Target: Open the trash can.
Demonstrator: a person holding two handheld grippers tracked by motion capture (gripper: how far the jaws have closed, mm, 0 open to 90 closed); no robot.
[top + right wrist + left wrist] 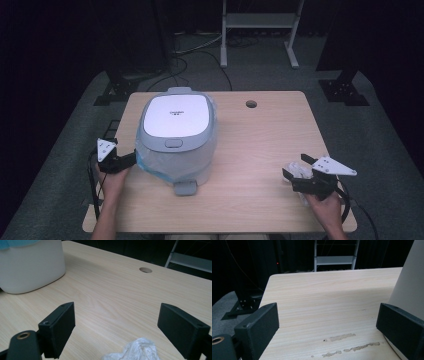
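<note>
**Q:** Nearest to the person?

**A:** Right gripper [295,167], at about four o'clock on the table [260,145]. Jaws spread wide, gripping nothing. Crumpled white wad [136,350], likely tissue or thin plastic, lying on the wood right between those jaws. Probably opened that wide to bracket the whole wad before closing on it.

**Q:** And the left side?

**A:** Left gripper [131,159], at about eight o'clock, also with jaws parted and empty. One jaw just beside the bin wall in the left gripper view, possibly touching; hard to tell. Seemingly parked there to steady the bin or to reach its lid.

**Q:** Farther in?

**A:** White pedal bin [175,130], at about ten o'clock, upright. Lid [176,116] down and shut. Pale blue liner [150,162] folded over the rim and hanging down the outside, presumably to stay put when rubbish drops in. Grey pedal [185,188] sticking out from the base at six o'clock, toward the person, so within easy reach for a push.

**Q:** Wad and bin close together?

**A:** Well apart, with bare wood between. Lid not yet raised, wad not yet picked up.

**Q:** Beyond that?

**A:** Round cable hole [251,104] near the table's far edge at twelve o'clock. Past the table, grey carpet, cables and a pale metal frame [257,20] against a dark backdrop.
</note>
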